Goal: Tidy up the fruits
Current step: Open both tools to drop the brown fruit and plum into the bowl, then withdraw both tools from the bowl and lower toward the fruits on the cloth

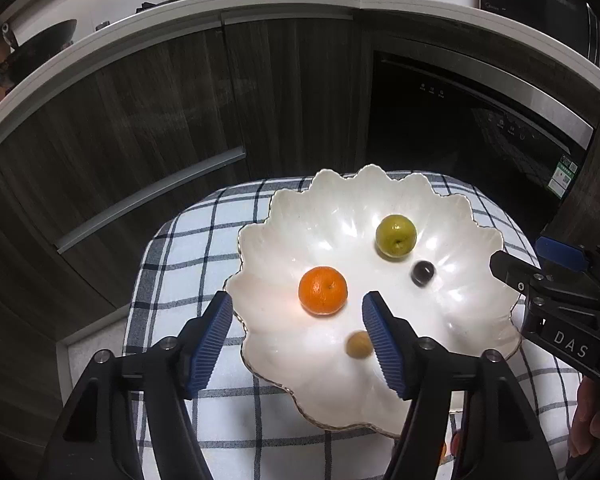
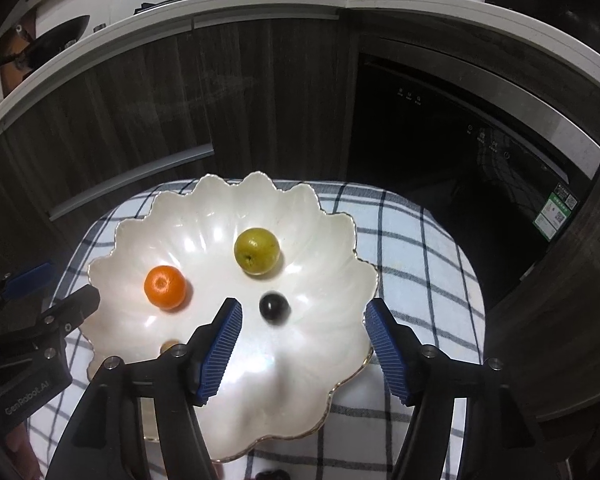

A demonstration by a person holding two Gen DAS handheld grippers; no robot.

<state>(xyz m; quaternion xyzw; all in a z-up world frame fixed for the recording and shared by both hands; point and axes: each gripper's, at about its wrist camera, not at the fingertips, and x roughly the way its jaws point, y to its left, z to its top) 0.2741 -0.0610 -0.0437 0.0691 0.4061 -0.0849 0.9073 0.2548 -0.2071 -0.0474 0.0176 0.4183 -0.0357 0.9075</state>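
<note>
A glossy, pearly white scalloped bowl [image 1: 380,208] with a thin gilt rim sits on a checked cloth [image 1: 204,240]. Ribbed blue rubbery pads [image 1: 214,344] line matt black plastic gripper fingers. Behind, dark wood-grain cabinet doors [image 1: 160,112] carry brushed metal handles.

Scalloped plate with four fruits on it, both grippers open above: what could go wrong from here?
1. The dark grape and the small tan fruit look blurred, possibly rolling; they could run across the glossy plate.
2. The left gripper hangs low over the near rim; a careless lift might tip the plate off the checked cloth.
3. The right gripper closing could nudge the grape toward the green fruit.
</note>
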